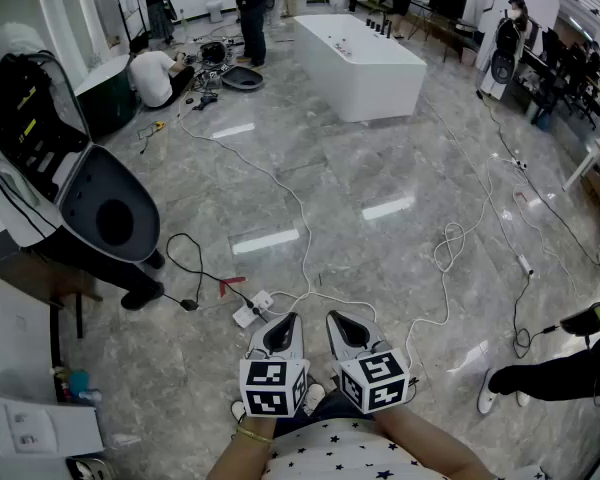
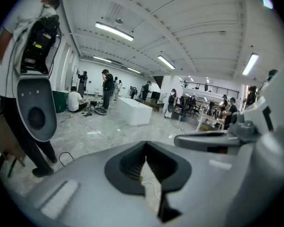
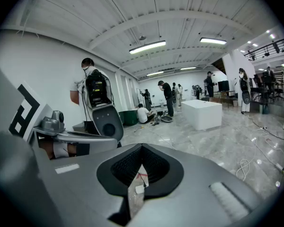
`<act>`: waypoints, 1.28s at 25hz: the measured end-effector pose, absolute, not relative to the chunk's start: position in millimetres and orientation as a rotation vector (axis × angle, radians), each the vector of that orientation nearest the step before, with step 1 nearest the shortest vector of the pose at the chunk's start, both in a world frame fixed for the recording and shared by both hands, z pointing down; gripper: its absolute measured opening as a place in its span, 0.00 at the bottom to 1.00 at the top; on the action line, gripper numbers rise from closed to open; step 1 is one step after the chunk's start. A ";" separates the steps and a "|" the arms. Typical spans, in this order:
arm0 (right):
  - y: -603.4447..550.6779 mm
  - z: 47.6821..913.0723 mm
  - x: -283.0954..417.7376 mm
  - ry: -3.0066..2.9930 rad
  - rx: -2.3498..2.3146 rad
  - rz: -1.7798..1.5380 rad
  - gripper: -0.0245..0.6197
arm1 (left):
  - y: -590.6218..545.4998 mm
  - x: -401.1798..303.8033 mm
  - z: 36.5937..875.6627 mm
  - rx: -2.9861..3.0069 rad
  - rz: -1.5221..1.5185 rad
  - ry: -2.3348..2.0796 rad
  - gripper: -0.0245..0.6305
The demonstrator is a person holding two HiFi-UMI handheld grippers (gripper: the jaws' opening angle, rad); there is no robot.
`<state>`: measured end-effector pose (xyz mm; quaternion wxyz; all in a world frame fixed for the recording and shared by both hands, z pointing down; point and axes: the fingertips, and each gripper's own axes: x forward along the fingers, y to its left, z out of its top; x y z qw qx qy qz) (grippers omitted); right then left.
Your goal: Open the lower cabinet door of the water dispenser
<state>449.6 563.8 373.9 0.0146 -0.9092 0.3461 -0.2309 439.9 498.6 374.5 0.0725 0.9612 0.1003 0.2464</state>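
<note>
No water dispenser or cabinet door shows in any view. In the head view my left gripper [image 1: 281, 326] and right gripper [image 1: 343, 325] are held side by side low in the picture, over the grey marble floor. Both point forward and a little down. In the left gripper view the left gripper [image 2: 146, 162] has its black pads meeting at the tip with nothing between them. The right gripper [image 3: 141, 167] looks the same in its own view: shut and empty. Each one's marker cube faces the head camera.
A white power strip [image 1: 252, 308] and several cables [image 1: 450, 243] lie on the floor just ahead. A person carrying a large dark backpack device [image 1: 100, 208] stands at the left. A long white block [image 1: 360, 63] stands farther off, with people beyond it. A person's leg [image 1: 550, 373] is at the right.
</note>
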 end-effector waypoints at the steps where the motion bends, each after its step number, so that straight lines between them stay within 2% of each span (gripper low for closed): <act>1: 556.4 373.6 447.9 1.094 -2.826 -0.722 0.03 | 491.6 437.4 374.4 2.885 0.739 0.286 0.05; 8: 473.1 377.1 421.4 1.316 -2.768 -0.782 0.03 | 406.7 405.6 372.5 2.843 0.707 0.070 0.05; 15: 340.8 373.3 365.6 1.639 -2.640 -0.778 0.03 | 279.4 333.3 376.2 2.786 0.670 -0.239 0.05; 32: 30.4 377.1 125.4 2.431 -2.187 -0.795 0.03 | -4.3 83.7 382.9 2.550 0.562 -0.882 0.05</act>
